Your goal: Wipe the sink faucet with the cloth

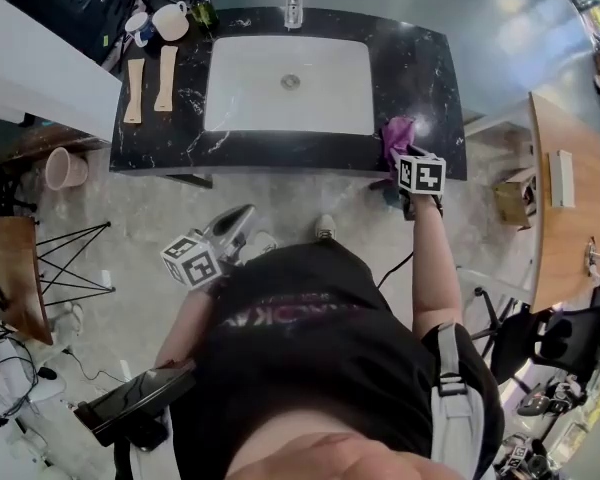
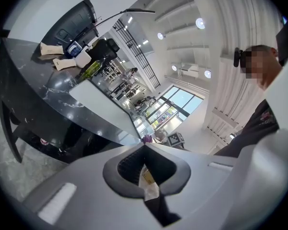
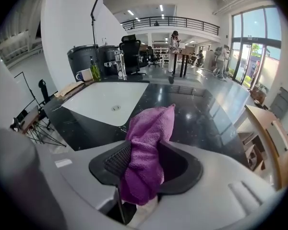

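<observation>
The purple cloth (image 1: 398, 133) lies bunched on the black counter (image 1: 420, 78), at its front right corner beside the white sink (image 1: 250, 93). My right gripper (image 1: 400, 160) points down at that cloth. In the right gripper view the cloth (image 3: 146, 147) drapes between the spread jaws of this gripper (image 3: 149, 145), which stands open, with one ribbed pad (image 3: 119, 159) bare beside it. The chrome faucet (image 1: 293, 8) stands at the sink's far edge, well away from both grippers. My left gripper (image 1: 242, 215) hangs shut and empty in front of the counter, near my body; its tips meet (image 2: 144, 146).
Two wooden utensils (image 1: 150, 83), mugs (image 1: 160, 23) and a green bottle (image 1: 200, 10) sit at the counter's left end. A pink bin (image 1: 65, 168) stands on the floor at the left. A wooden table (image 1: 570, 198) and a cardboard box (image 1: 515, 203) are at the right.
</observation>
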